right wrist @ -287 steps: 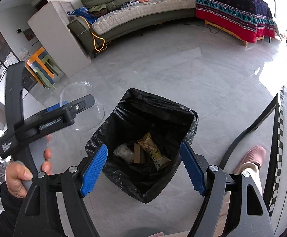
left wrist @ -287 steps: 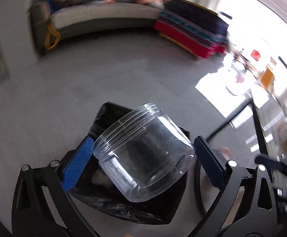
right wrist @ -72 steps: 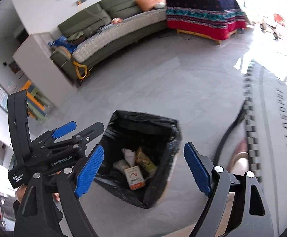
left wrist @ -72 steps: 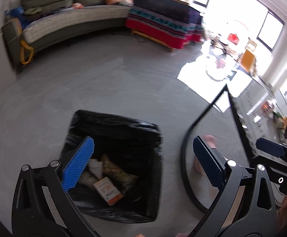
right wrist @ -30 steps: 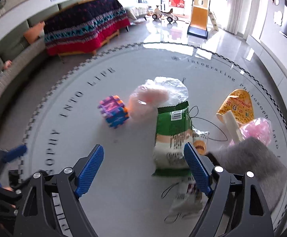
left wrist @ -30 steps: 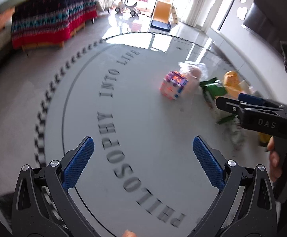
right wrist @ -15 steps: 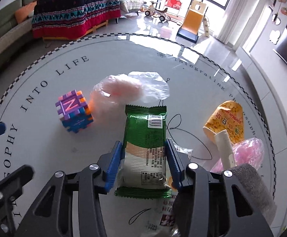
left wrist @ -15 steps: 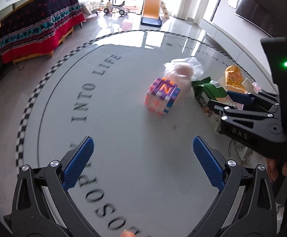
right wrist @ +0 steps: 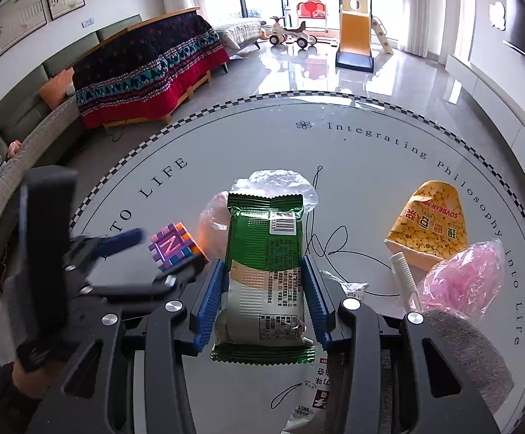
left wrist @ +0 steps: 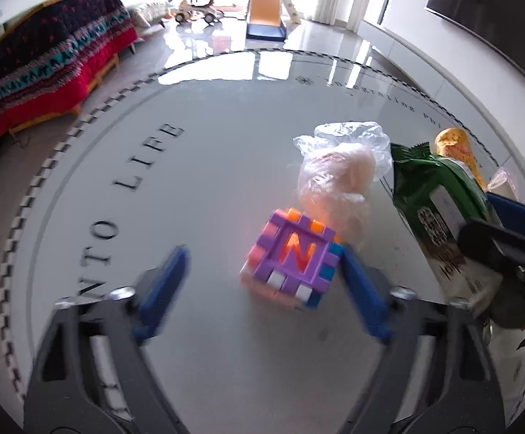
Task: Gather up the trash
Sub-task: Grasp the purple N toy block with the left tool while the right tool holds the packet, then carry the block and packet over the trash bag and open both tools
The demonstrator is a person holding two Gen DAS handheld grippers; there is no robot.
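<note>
Although the left gripper [left wrist: 262,289] is smeared with motion blur, its blue jaws have plainly just been closing, and the purple letter cube [left wrist: 293,258] sits between them, close against the right-hand pad while a clear gap shows at the other; so I would call it not yet gripped, though the blur makes that contact hard to judge. Beyond the cube and touching it lies a clear plastic bag [left wrist: 338,170] with something pale pink inside that I cannot identify. The right gripper [right wrist: 260,300] is clamped on the green snack packet [right wrist: 265,271], both blue pads pressed to its sides; the packet's lower end hangs over a white wrapper [right wrist: 311,398], which is mostly covered and cut off at the frame's bottom. A grey fuzzy thing [right wrist: 468,358] at the lower right is half hidden behind the gripper's frame. Near it a white comb [right wrist: 403,275], a pink plastic bag [right wrist: 461,278] and a yellow soybean carton [right wrist: 429,224] crowd together. All of it rests on the round lettered table [right wrist: 371,166], whose checkered rim curves near the carton, while the left half, by the lettering, is open surface.
</note>
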